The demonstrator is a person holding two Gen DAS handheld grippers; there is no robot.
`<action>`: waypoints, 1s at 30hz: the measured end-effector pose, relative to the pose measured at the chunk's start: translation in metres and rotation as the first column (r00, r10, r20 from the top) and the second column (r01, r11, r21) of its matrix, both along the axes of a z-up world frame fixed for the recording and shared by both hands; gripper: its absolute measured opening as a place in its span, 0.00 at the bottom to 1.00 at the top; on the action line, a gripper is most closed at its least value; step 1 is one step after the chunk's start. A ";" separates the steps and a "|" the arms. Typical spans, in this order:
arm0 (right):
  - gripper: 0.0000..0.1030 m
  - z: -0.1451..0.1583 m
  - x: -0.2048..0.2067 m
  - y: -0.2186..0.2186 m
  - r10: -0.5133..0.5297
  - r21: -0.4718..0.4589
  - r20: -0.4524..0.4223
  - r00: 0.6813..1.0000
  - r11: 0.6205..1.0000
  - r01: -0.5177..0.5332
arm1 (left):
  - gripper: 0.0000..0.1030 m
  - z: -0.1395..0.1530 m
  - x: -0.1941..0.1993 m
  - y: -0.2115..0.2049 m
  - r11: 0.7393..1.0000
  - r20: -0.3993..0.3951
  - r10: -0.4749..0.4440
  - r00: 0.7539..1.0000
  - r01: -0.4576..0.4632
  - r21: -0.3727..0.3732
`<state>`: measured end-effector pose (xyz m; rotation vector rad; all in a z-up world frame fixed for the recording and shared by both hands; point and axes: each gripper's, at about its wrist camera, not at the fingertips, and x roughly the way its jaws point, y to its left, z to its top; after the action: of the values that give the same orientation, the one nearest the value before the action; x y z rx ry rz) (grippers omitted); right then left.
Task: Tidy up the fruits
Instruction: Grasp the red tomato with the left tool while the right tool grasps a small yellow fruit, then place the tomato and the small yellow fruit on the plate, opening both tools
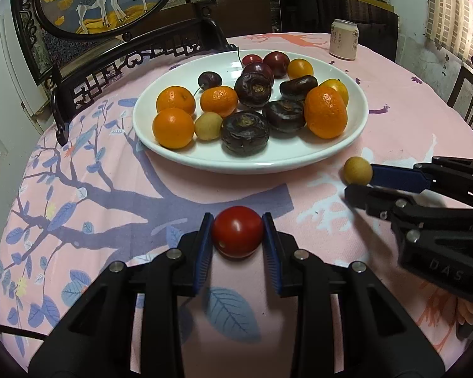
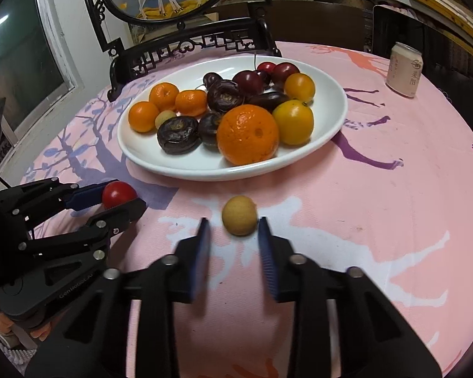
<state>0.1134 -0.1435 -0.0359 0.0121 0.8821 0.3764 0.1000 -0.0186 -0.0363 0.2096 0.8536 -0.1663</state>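
Clamping red tomato (image 1: 237, 231) low over tablecloth, left claw (image 1: 237, 236), right claw (image 2: 233, 236) apart, flanking longan (image 2: 239, 216)

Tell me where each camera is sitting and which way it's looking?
Left wrist view: rides the left gripper, facing the white plate; its own fingers clamp a red tomato; the right gripper enters from the right.
Right wrist view: rides the right gripper, facing the plate; its open fingers flank a small tan fruit; the left gripper enters from the left.
Shared: plate of fruit, pink tablecloth, drink can.
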 end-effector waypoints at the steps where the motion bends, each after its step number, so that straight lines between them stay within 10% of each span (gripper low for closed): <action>1: 0.23 0.000 -0.001 -0.001 0.003 0.004 0.000 1.000 1.000 -0.003 | 0.31 0.000 0.000 0.000 1.000 0.001 0.000 1.000 0.000 0.000; 30: 0.22 0.001 -0.033 -0.001 0.019 0.028 -0.003 1.000 0.999 -0.019 | 0.31 0.002 -0.002 0.002 1.000 0.012 0.002 1.000 -0.002 0.004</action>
<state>0.0805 -0.1449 -0.0353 0.0303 0.8802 0.4062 0.0978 -0.0162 -0.0341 0.2134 0.8424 -0.1612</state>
